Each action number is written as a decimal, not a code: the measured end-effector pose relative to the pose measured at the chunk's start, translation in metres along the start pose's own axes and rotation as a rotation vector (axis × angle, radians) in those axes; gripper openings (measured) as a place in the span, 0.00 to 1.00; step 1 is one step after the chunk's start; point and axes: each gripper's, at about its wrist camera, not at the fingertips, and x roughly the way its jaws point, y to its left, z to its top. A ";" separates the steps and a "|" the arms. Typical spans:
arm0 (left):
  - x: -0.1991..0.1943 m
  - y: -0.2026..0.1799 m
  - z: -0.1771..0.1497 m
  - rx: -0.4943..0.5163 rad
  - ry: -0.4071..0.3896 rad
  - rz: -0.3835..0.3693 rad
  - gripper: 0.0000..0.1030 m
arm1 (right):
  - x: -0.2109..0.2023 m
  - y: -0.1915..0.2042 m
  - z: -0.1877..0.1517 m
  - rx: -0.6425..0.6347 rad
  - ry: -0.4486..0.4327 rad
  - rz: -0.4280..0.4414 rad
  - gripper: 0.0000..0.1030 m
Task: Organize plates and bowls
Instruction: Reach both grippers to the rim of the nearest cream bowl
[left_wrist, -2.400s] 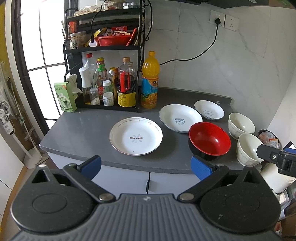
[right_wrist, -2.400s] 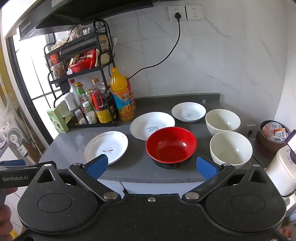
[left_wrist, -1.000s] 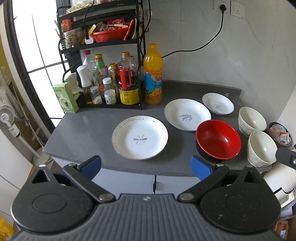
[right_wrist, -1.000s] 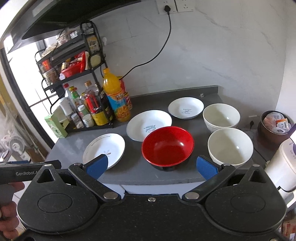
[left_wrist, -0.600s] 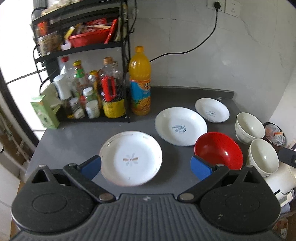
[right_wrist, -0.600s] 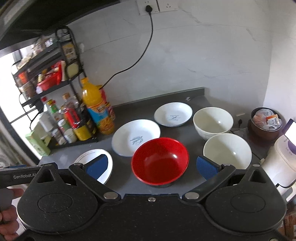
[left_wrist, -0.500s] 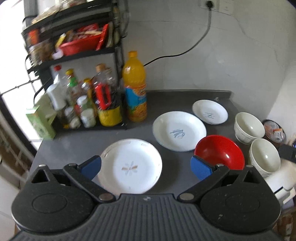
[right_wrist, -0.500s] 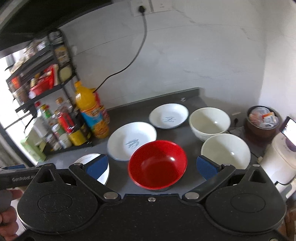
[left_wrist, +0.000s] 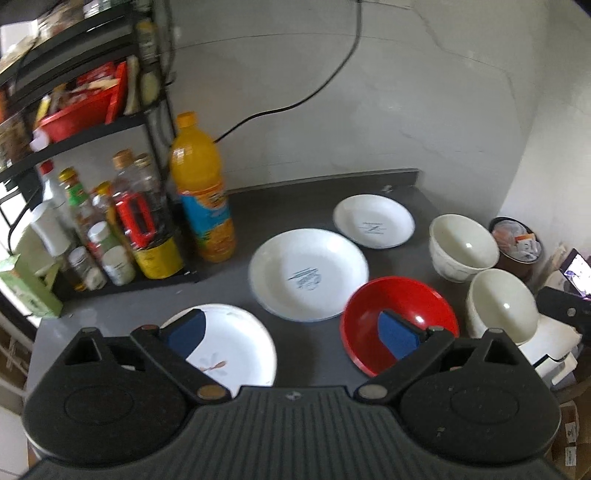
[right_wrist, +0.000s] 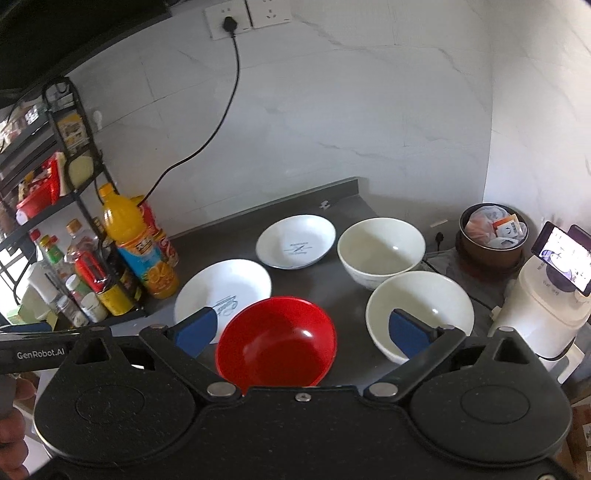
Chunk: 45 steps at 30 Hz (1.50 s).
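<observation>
Plates (left_wrist: 308, 273) and red bowl (right_wrist: 276, 341) sit loose on my table (left_wrist: 110, 306); two white bowls (right_wrist: 419, 314) right. Both claws, left (left_wrist: 291, 330) and right (right_wrist: 301, 334), spread, holding nothing. "GenRobot.AI" readable on the left unit; plate logos blurred.

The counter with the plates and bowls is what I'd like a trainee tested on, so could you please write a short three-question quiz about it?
1. How many white plates lie on the counter?
2. True or false: the red bowl is stacked inside a white bowl.
3. Which dish lies nearest the orange juice bottle? A) the large white plate B) the red bowl C) the small white plate

Key
1. Three: the large white plate, the small white plate and the flower plate.
2. False; it sits alone on the counter, beside the nearer white bowl and the farther white bowl.
3. A
</observation>
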 end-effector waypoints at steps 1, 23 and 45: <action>0.002 -0.006 0.003 0.008 -0.004 -0.006 0.97 | 0.003 -0.005 0.002 0.001 -0.001 0.002 0.93; 0.096 -0.156 0.048 0.055 0.153 -0.074 0.67 | 0.095 -0.126 0.031 -0.146 0.128 0.070 0.60; 0.169 -0.222 0.039 0.002 0.348 -0.142 0.37 | 0.157 -0.199 0.020 -0.092 0.255 -0.002 0.43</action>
